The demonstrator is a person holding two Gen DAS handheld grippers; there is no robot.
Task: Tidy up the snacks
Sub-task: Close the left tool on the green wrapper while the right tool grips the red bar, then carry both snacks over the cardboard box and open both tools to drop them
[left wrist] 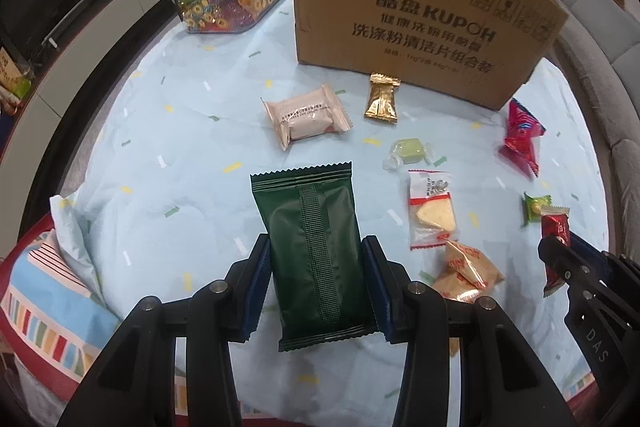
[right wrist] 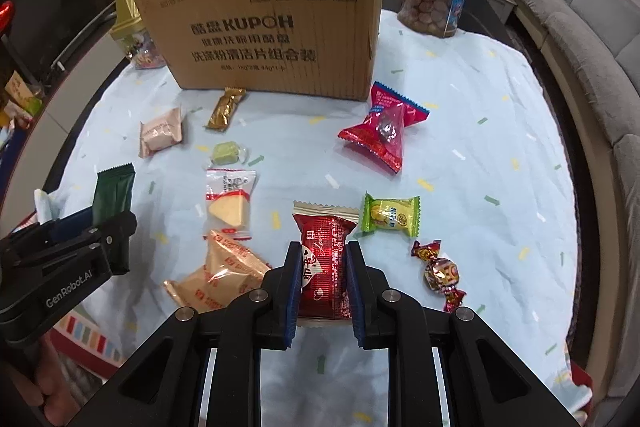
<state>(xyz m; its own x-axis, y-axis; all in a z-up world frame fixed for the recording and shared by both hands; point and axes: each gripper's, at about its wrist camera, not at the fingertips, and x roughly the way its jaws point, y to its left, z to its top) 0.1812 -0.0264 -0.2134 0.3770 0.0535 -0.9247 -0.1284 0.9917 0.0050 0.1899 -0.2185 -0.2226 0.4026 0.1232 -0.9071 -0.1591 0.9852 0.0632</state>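
The left gripper (left wrist: 316, 263) clenched a dark green snack packet (left wrist: 312, 251) at lower centre; the right gripper (right wrist: 323, 279) gripped a red wrapped snack (right wrist: 325, 267). Judging by the loose sweets strewn mid-frame, sorting had barely started: the cardboard box (right wrist: 272, 27) stood at top centre

Both wrist cameras look forward and down along their own fingers, low over a pale blue cloth (left wrist: 168, 131). The left view sits left of the scene, its jaws framing a dark green packet (left wrist: 316, 251), with the cardboard box (left wrist: 420, 23) ahead and to the right. The right view has the box (right wrist: 272, 39) ahead and to the left of its jaws. Both share the box, the scattered snacks before it, and each other's gripper at the frame edge.
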